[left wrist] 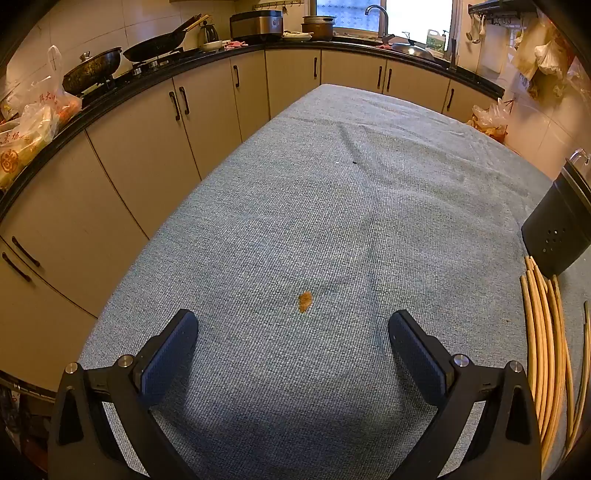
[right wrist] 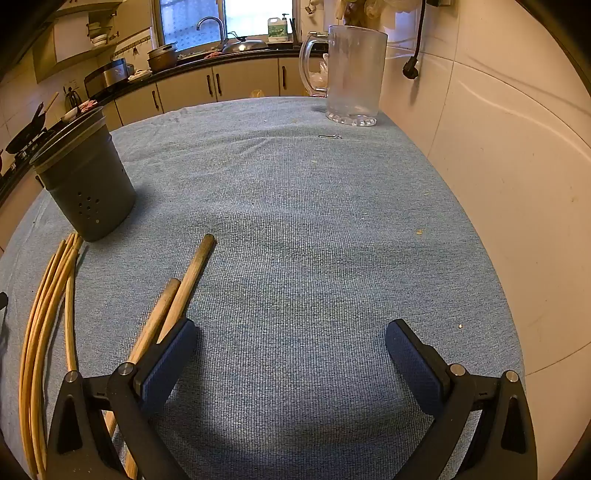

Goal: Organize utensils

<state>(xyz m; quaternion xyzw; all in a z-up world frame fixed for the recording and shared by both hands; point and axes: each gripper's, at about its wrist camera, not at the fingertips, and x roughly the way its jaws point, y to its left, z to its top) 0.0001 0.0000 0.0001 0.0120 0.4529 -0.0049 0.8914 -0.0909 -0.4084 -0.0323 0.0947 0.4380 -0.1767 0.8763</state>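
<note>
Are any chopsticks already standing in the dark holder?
No, the chopsticks lie flat on the cloth beside the dark holder, none standing in it.

Cloth: blue-grey woven cover (left wrist: 332, 221) spread over the whole surface, lightly wrinkled.
Stain: small orange-brown spot (left wrist: 304, 301) on the cloth in the left wrist view.
Glass pitcher: clear, with a handle (right wrist: 352, 75), upright at the far edge of the surface, close to the tiled wall (right wrist: 498, 147).
Cabinets: beige doors with dark handles (left wrist: 147, 147) under a black countertop (left wrist: 229, 53).
Stove area: two dark woks (left wrist: 162, 42) on the countertop.
Sink area: curved tap (left wrist: 378, 16) below the window, a metal lid (left wrist: 412, 48) beside it.
Plastic bags: at the left end of the countertop (left wrist: 33, 122).
</note>
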